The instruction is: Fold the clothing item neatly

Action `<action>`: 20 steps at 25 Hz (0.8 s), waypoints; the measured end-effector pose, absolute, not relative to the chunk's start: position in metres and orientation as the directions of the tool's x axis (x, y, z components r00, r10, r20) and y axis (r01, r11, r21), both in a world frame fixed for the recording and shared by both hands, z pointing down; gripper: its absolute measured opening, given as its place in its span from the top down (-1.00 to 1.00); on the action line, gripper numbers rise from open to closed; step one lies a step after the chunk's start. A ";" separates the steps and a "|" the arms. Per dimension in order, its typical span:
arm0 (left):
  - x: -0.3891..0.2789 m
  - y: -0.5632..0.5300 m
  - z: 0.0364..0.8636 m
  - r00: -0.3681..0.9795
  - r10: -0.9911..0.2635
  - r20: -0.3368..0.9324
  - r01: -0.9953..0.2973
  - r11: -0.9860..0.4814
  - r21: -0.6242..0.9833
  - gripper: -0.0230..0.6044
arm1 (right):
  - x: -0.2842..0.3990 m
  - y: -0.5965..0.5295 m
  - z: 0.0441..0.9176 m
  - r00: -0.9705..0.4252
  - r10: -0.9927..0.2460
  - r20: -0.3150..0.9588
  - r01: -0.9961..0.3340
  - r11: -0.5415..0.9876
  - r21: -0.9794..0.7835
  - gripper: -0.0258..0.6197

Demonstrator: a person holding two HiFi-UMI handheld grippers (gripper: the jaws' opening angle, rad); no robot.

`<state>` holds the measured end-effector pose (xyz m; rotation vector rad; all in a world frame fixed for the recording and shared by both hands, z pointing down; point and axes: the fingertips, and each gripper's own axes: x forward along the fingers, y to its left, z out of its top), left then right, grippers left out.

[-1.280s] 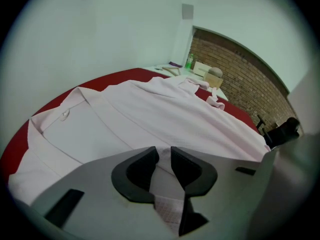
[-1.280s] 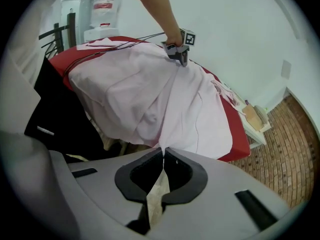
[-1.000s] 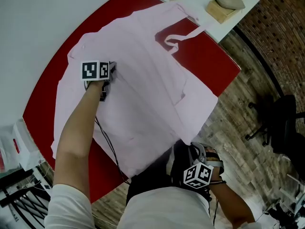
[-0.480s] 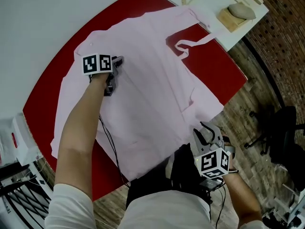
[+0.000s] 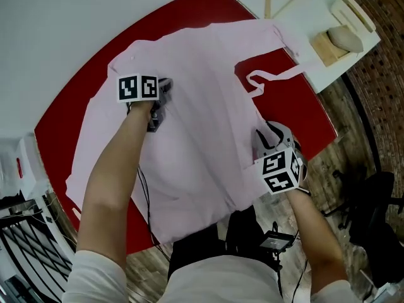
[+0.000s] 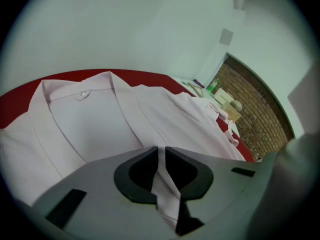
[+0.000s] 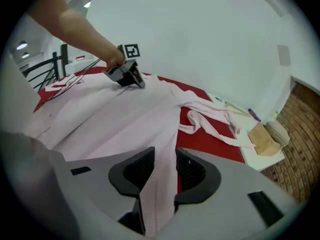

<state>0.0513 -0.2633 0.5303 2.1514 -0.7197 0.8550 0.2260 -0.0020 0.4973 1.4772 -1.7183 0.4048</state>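
a pink shirt [image 5: 202, 93] spread out on a red table [image 5: 66, 115], with the collar [image 6: 82, 86] at the far side and one thin pink strap [image 5: 274, 76] curled on the red near the far right corner. left gripper [image 5: 154, 124] down on the upper left part of the shirt, with jaws just drawn closer, nearly together now, pinching a thin fold of pink cloth. right gripper [image 5: 264, 136] at the right edge of the shirt, close to the table's edge, with jaws just drawn closer too. only a narrow gap there, filled from pad to pad by a thicker fold of the shirt's edge, raised a little off the table. on top of each gripper, a cube with black and white square marks. past the red table, a white table [image 5: 297, 11] with a wooden hanger [image 5: 268, 2], a wooden block [image 5: 323, 46] and a grey lump [image 5: 346, 35] on the block. off to the right, a brown wooden floor [image 5: 344, 125] and a black chair [image 5: 375, 201].
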 end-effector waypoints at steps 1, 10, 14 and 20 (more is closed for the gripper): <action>0.052 -0.265 0.530 0.624 -0.235 0.746 -0.702 -0.588 0.402 0.85 | 0.231 -0.004 0.503 0.012 -0.654 0.756 -0.939 0.253 0.234 0.56; 0.040 -0.275 0.530 0.577 -0.312 0.755 -0.764 -0.532 0.365 0.92 | 0.261 -0.009 0.523 -0.122 -0.624 0.772 -0.988 0.151 -0.034 0.83; 0.024 -0.284 0.523 0.569 -0.352 0.743 -0.787 -0.497 0.366 0.92 | 0.267 -0.008 0.521 -0.159 -0.630 0.760 -0.986 0.140 -0.090 0.83; 0.033 -0.281 0.523 0.626 -0.284 0.726 -0.749 -0.478 0.459 0.89 | 0.270 -0.006 0.520 -0.194 -0.627 0.754 -0.981 0.133 -0.142 0.83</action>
